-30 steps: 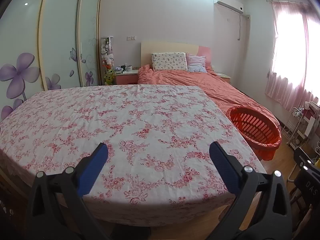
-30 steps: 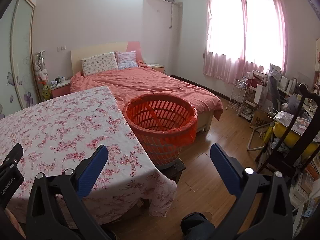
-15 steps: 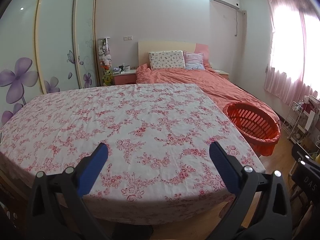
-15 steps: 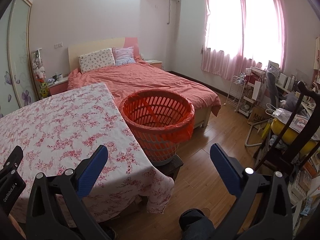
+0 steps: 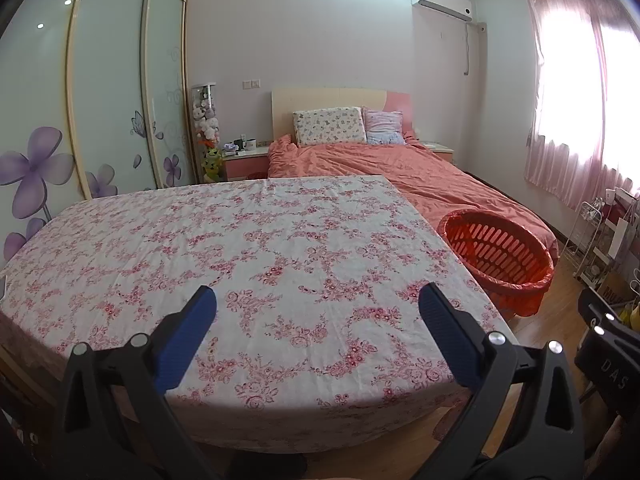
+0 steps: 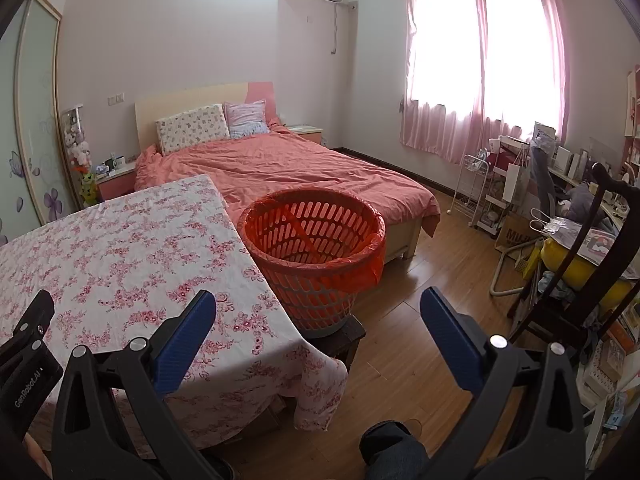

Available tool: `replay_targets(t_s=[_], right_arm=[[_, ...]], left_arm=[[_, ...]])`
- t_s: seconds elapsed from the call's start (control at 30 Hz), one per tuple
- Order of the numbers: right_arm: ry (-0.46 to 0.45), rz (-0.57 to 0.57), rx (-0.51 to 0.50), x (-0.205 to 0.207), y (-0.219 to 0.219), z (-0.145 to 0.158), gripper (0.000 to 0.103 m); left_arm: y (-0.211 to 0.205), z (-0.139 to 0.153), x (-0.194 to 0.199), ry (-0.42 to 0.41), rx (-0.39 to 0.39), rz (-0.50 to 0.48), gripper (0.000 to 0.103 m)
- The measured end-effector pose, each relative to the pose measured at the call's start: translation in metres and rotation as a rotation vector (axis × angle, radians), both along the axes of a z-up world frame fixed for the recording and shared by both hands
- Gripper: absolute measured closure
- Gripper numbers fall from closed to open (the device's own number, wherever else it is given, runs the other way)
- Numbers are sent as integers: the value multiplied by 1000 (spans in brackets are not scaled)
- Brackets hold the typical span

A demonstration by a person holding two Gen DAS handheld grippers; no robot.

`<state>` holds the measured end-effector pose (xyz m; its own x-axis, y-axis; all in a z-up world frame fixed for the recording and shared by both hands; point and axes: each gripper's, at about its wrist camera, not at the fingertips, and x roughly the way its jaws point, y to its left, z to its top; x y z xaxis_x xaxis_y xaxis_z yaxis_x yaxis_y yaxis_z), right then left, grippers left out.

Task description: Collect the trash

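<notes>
The orange basket (image 6: 314, 258), lined with an orange bag, stands on a low dark stool (image 6: 346, 336) just beside the table's right edge, between the floral tablecloth (image 5: 240, 248) and the bed (image 6: 288, 168). Since a second ago both views have drawn back a little, so the basket sits lower and farther off. The left gripper (image 5: 318, 306) and right gripper (image 6: 318, 306) hover wide apart, holding nothing.
</notes>
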<state>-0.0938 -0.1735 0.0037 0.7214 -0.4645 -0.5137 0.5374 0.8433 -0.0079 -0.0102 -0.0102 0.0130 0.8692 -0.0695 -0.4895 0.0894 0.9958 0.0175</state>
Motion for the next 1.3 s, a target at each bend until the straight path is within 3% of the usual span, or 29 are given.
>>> replay_targets(t_s=[1.3], right_arm=[[-12,11,-11,5,1,6,2]], left_arm=[[3,2,6,3,2,23,4]])
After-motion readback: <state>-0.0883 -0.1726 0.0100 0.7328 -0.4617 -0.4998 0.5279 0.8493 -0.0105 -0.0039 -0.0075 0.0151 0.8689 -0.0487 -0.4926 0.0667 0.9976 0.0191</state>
